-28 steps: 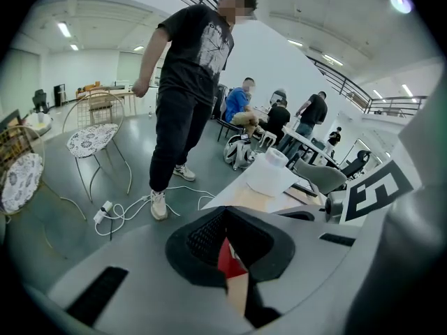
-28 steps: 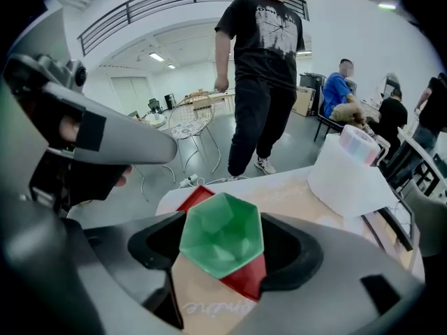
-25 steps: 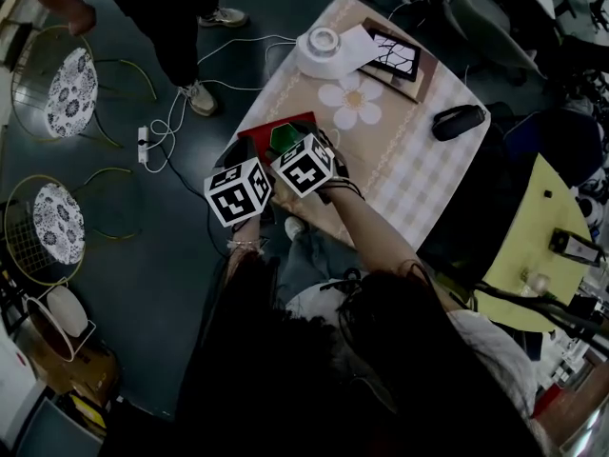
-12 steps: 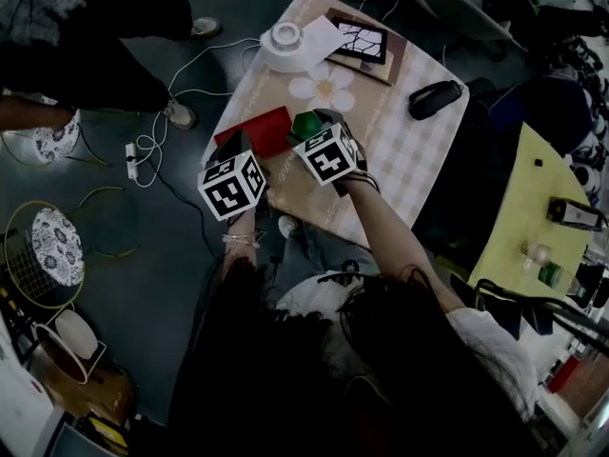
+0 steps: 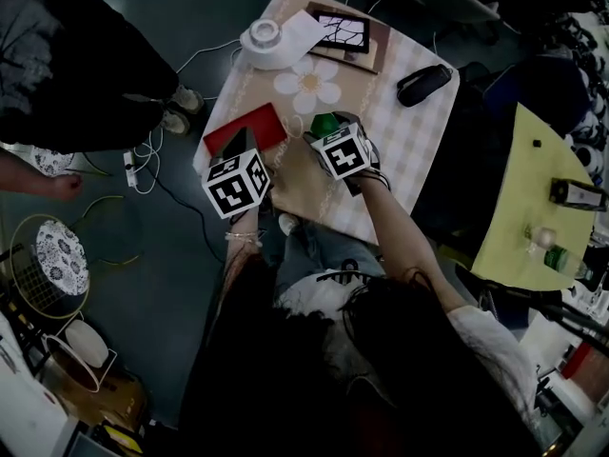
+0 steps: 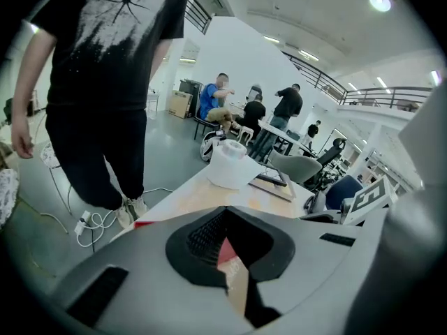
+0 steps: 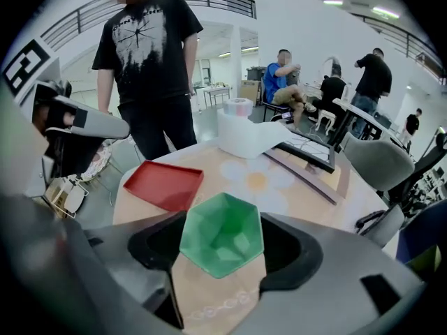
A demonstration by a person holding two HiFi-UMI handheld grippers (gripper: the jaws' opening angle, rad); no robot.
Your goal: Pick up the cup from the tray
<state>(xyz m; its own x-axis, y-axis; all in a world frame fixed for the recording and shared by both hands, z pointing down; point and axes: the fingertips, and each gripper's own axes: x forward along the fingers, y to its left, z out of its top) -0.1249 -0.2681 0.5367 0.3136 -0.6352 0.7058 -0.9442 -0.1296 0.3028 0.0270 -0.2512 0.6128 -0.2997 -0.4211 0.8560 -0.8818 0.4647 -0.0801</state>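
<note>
The right gripper [image 7: 227, 246] has the cup [image 7: 222, 234] between its jaws. The jaws stand wide, and their black pads press on opposite sides of the green, faceted, open-mouthed cup. The cup is off the tray [image 7: 162, 185], to the tray's right. Pale tan cloth shows beneath it, though whether it clears the cloth cannot be told. The red tray lies shallow and bare near the left edge of the surface [image 5: 385, 165], which is covered with a checked cloth.

In the head view the left gripper [image 5: 235, 149] hangs over the tray's near corner, well apart from the cup. Its own view shows its jaws drawn almost together. Only a thin slit is left, through which a bit of red tray and tan cloth can be seen, and the jaws hold nothing.

A large daisy print [image 7: 257, 179] lies on the cloth beyond the cup. A white paper roll [image 7: 241, 135] stands at the far end. A dark-framed picture [image 5: 340, 31] lies flat beside the roll, and a black oblong case [image 5: 423, 84] lies near the right edge. A person in a black T-shirt [image 7: 150, 54] stands on the floor just past the tray's side of the surface.
</note>
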